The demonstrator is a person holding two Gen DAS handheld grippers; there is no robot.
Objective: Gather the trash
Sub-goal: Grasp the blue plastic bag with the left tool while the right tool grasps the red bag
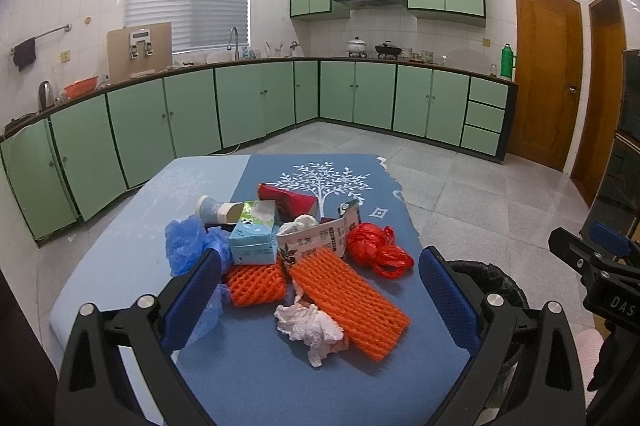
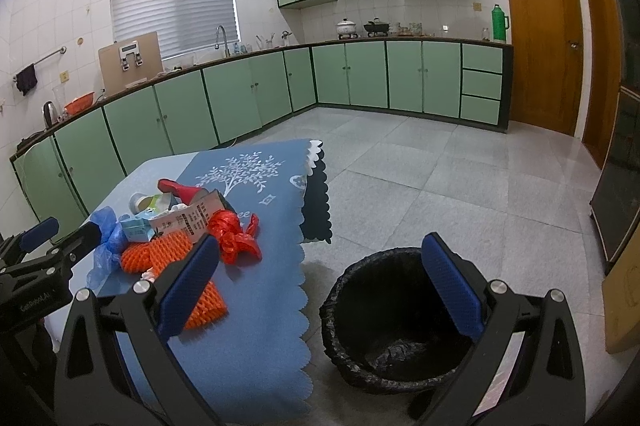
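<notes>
Nothing is gripped by the spread left tongs [image 1: 320, 286] or right tongs [image 2: 320, 286], the black-lined round bin [image 2: 400, 322] looks nearly bare, and the trash heap [image 1: 296, 254] is left on the blue-clothed bench [image 1: 280, 378].

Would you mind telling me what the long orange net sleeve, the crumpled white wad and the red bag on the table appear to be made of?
Long orange net sleeve: likely soft foam, matte, judging by its thick open diamond mesh.
Crumpled white wad: probably tissue paper, dull, with soft irregular creases.
Red bag: seemingly thin plastic film, with glossy highlights on its wrinkles.
</notes>
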